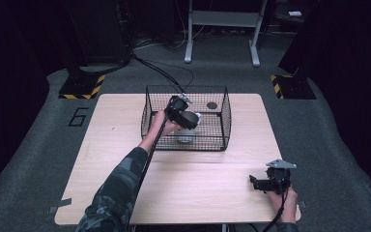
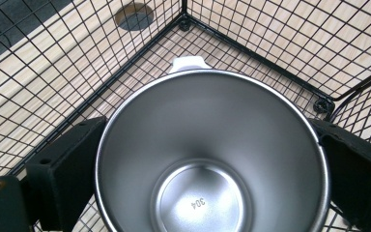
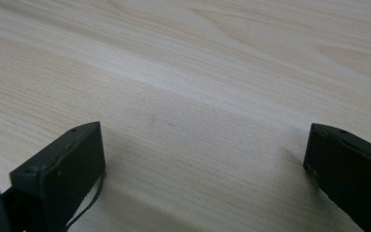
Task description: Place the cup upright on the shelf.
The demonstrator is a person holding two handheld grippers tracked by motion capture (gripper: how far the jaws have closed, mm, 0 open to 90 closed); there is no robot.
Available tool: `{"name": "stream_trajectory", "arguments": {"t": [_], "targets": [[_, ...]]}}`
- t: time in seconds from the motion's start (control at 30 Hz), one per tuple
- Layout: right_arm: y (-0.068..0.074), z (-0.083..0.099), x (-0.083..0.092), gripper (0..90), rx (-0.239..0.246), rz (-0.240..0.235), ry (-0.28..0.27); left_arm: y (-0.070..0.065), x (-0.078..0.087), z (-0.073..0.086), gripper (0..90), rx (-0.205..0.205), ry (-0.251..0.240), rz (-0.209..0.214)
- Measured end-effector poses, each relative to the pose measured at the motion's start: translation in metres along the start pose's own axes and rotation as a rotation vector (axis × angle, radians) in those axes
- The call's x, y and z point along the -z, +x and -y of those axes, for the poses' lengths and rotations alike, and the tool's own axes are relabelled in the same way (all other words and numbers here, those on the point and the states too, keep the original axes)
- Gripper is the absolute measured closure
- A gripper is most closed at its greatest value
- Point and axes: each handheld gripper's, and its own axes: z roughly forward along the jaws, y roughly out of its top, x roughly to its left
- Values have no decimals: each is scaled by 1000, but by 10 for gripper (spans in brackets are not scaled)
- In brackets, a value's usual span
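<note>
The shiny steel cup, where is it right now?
The shiny steel cup sits between the left gripper's black jaws, inside the black wire basket at the far middle of the wooden table.

Basket (image 1: 186, 145): on the table (image 1: 125, 121), at its far middle.
Cup (image 2: 207, 150): inside the basket, at its near side, upright, mouth up.
Left gripper (image 1: 182, 116): over the basket's near left part, a jaw on either side of the cup (touching its wall on both sides, as far as the left gripper view tells).
Hole (image 1: 212, 105): in the table, behind the cup, under the basket's far right part.
Right gripper (image 1: 265, 183): low at the table's near right corner, well apart from the basket.
</note>
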Motion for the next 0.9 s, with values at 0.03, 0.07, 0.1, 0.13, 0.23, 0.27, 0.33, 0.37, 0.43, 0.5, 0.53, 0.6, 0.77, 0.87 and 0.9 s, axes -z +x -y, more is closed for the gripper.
{"name": "stream_trajectory", "arguments": {"t": [0.03, 0.07, 0.1, 0.13, 0.23, 0.27, 0.33, 0.37, 0.43, 0.5, 0.53, 0.6, 0.77, 0.87, 0.9], "targets": [[0, 0, 0, 5, -6, 0, 2, 0, 0, 0, 59, 1, 1, 1], [0, 0, 0, 5, -5, 0, 2, 0, 0, 0, 59, 2, 2, 1], [0, 0, 0, 5, -6, 0, 1, 0, -1, 0, 59, 6, 3, 3], [0, 0, 0, 5, -6, 0, 2, 0, -1, 0, 59, 4, 3, 2], [0, 0, 0, 5, -6, 0, 2, 1, 0, 0, 59, 5, 6, 5], [0, 0, 0, 5, -5, 0, 1, 1, 0, 1, 59, 6, 6, 6], [0, 0, 0, 5, -5, 0, 2, 1, 0, 1, 59, 6, 10, 8], [0, 0, 0, 5, -5, 0, 1, 1, 0, 1, 59, 8, 12, 8], [0, 0, 0, 5, -5, 0, 1, 1, 1, 1, 59, 4, 16, 8], [0, 0, 0, 5, -4, 0, 1, 1, 1, 2, 58, 3, 17, 9], [1, 0, 0, 5, -7, 0, 2, 1, 2, 2, 58, 3, 19, 11], [0, 0, 0, 5, -5, 0, 1, 2, 3, 3, 57, 7, 24, 16], [0, 0, 0, 5, -5, 0, 1, 5, 6, 7, 56, 22, 18, 23], [0, 0, 0, 5, -5, 0, 2, 7, 7, 10, 55, 24, 19, 26], [1, 0, 0, 5, -7, 0, 2, 6, 8, 10, 54, 28, 15, 23]]}}
